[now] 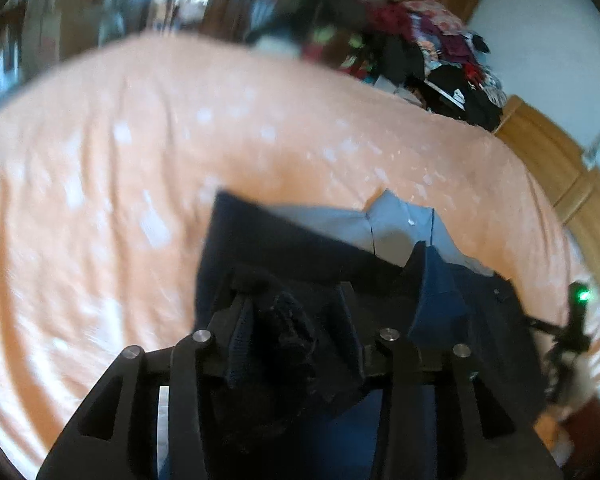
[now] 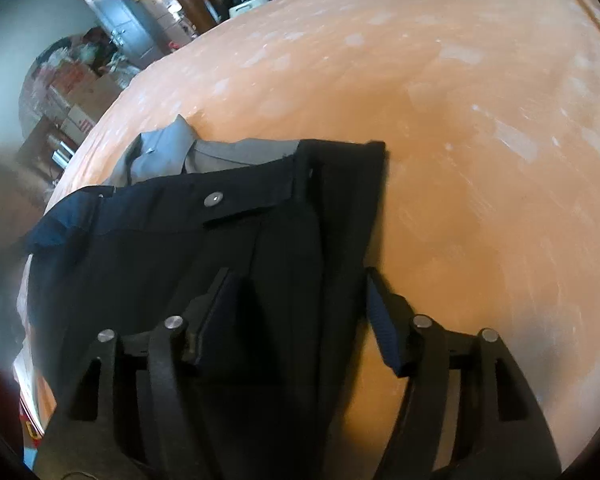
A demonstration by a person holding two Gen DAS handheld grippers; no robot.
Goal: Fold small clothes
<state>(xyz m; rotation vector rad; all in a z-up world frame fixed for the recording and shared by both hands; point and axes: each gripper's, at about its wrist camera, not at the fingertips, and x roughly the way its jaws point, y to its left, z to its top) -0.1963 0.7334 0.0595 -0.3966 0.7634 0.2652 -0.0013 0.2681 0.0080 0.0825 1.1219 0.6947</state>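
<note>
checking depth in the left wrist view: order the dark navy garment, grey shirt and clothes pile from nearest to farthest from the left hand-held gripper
1. Dark navy garment, between the left hand-held gripper fingers.
2. Light grey shirt, just beyond, right.
3. Pile of mixed coloured clothes, far bed edge, upper right.

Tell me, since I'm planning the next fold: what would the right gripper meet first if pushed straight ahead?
Probably the dark trousers: they lie between the open fingers of the right gripper already, the waistband ahead; depth is unclear.

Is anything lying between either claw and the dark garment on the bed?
Nothing visible. The left claw already has dark garment fabric bunched between its fingers. The right claw sits open straddling the garment's edge on the orange bedspread. A grey shirt lies beyond.
</note>
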